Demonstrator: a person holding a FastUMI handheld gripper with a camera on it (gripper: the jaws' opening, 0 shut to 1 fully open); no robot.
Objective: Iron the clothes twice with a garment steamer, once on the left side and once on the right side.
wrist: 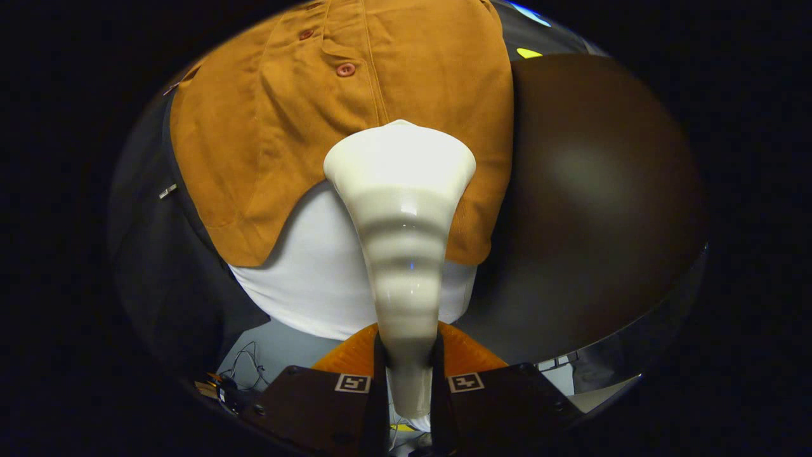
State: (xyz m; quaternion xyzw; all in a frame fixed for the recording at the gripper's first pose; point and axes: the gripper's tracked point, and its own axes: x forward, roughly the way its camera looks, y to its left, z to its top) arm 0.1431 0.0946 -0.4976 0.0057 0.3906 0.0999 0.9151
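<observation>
Both fingers (379, 374) of the gripper (409, 381) are closed tight on the narrow handle of the white garment steamer (403, 241), one dark pad on each side of it, with a square black-and-white marker on top of each finger. From that grip the steamer runs straight ahead and widens into a ribbed, flared head whose broad end meets the lower front of the shirt. To the left of the steamer hangs dark cloth, with a small metal clip (168, 190) on it, and low down near the left finger lies a tangle of thin wires (244, 362). Next comes the mustard-brown shirt (273, 139), hanging with its button row running up beyond the steamer head, one round button (345, 70) plain to see; its curved hem falls over a white undershirt (311, 279) that shows beneath it on both sides of the steamer. Right of the shirt bulks a large, dark, rounded shape (602, 203), blurred and close, possibly an out-of-focus object near the lens.
</observation>
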